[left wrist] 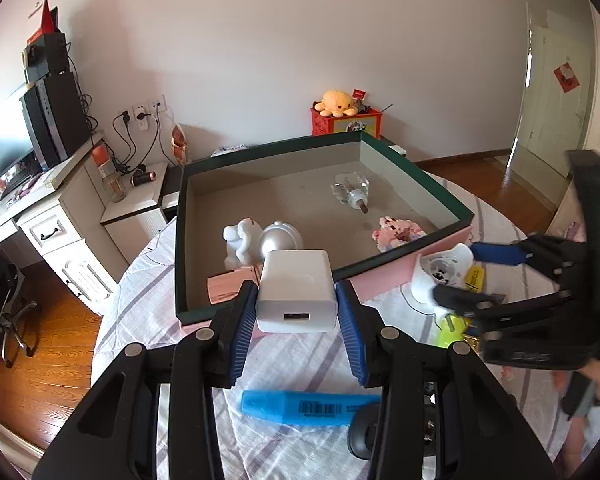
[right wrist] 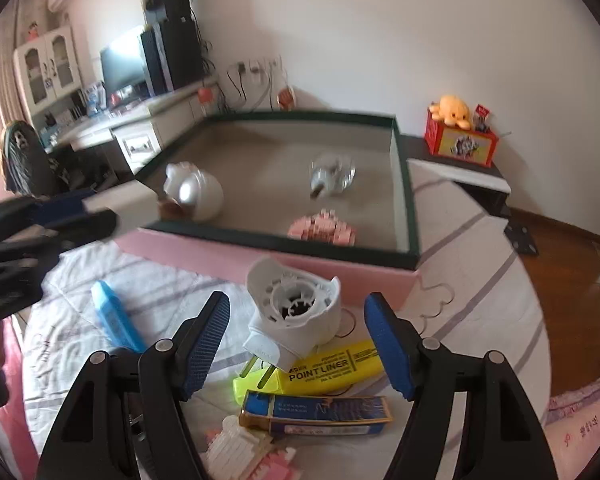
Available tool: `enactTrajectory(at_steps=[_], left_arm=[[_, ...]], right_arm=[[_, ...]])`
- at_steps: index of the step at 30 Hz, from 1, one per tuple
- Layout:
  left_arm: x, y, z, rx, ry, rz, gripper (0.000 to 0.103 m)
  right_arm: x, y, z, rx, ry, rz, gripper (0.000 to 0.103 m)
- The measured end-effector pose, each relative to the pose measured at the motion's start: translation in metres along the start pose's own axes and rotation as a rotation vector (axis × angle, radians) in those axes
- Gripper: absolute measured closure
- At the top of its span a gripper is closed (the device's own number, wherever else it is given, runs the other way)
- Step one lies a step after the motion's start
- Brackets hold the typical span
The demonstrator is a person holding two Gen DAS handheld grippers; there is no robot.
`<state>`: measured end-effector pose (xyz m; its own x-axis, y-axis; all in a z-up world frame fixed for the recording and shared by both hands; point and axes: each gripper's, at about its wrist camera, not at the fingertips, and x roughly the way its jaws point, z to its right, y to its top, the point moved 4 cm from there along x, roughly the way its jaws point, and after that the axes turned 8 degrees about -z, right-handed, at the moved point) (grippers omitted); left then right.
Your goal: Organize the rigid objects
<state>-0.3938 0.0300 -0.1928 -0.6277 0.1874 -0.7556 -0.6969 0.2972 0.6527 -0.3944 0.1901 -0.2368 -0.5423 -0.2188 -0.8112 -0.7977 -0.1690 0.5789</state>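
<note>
My left gripper [left wrist: 296,300] is shut on a white USB charger block [left wrist: 296,284], held over the near rim of the green-rimmed box [left wrist: 416,170]. In the right wrist view that charger [right wrist: 116,200] shows at the left, by the box [right wrist: 405,184]. My right gripper [right wrist: 296,304] is open, its blue pads [right wrist: 206,340] standing clear on either side of a white plug-in device [right wrist: 296,312] that lies on the striped cloth. The left wrist view also shows the right gripper [left wrist: 456,272] straddling this device [left wrist: 440,268].
Inside the box lie a white figurine [left wrist: 240,244], a silver dome [left wrist: 280,236], a glass bottle [left wrist: 350,190] and a pink brick model [left wrist: 398,232]. On the cloth are a yellow highlighter [right wrist: 332,368], a blue packet [right wrist: 316,408], a blue highlighter [left wrist: 300,404] and a brick piece [right wrist: 252,452].
</note>
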Motion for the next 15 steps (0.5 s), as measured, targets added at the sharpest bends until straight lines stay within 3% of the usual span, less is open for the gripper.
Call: enactTrajectory(at_steps=[4,7,15], left_arm=[[0.001,-0.003,0.003,0.010,-0.002,-0.006,0.062],[0.005,-0.006,0.003,0.004,-0.005,-0.017,0.062],[0.020,-0.014,0.003,-0.010,-0.027,-0.045,0.062]], right_arm=[[0.019,-0.001,0.001,0.013,0.014,-0.040,0.033],[0.026,-0.002,0.004,0.029,0.023,-0.045,0.046],[0.023,-0.005,0.006,0.028,0.050,-0.044,0.046]])
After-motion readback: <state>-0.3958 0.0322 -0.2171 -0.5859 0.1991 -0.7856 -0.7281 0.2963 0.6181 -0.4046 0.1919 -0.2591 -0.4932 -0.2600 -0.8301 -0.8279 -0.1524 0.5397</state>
